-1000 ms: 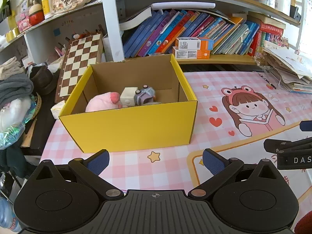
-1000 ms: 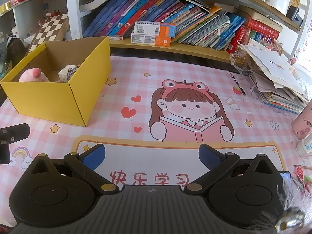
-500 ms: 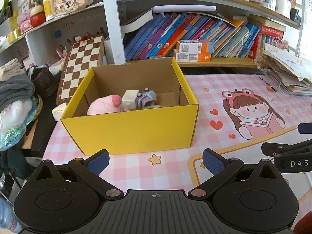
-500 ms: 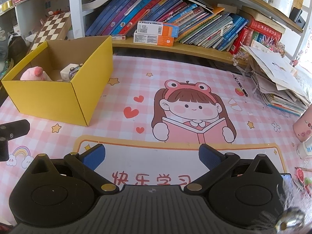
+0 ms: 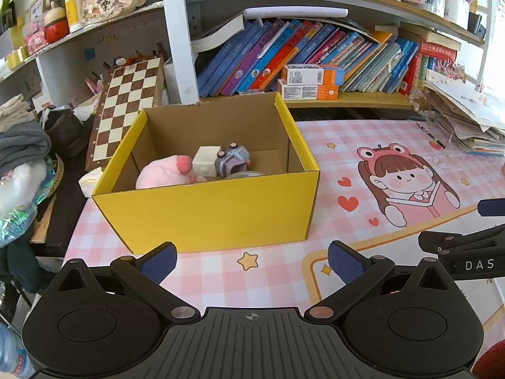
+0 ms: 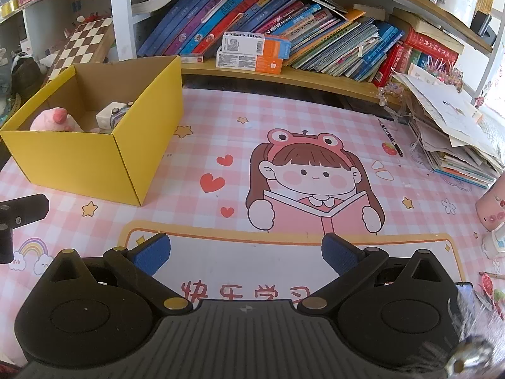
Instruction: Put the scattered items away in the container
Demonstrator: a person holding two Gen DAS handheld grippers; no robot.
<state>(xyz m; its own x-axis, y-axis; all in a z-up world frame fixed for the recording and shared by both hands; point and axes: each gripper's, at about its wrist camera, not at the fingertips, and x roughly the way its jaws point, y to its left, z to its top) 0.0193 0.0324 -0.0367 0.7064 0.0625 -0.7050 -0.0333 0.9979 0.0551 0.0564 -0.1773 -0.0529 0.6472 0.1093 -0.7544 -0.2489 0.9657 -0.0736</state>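
In the left wrist view, the yellow box is sitting lower and a little larger in the picture than a second ago, and more of the shelf above it is showing. It is standing open-topped on the pink checked mat, at about 11 o'clock from the left gripper. Inside it, a pink plush toy is lying against the near wall, with a white cube and a small purple toy car just beside it toward 1 o'clock. The left gripper is hanging released, its blue-padded fingers spread wide and touching nothing. Part of the other black tool is poking in at 3 o'clock.

In the right wrist view, the cartoon girl printed on the mat is appearing lower than a second ago, and the yellow box is sitting slightly lower at 10 o'clock. The plush toy and the white cube are peeking over its rim. The right gripper is likewise hanging released, its fingers wide apart over the white panel of the mat, gripping nothing. A pen is lying on the mat at 2 o'clock, near a heap of papers.
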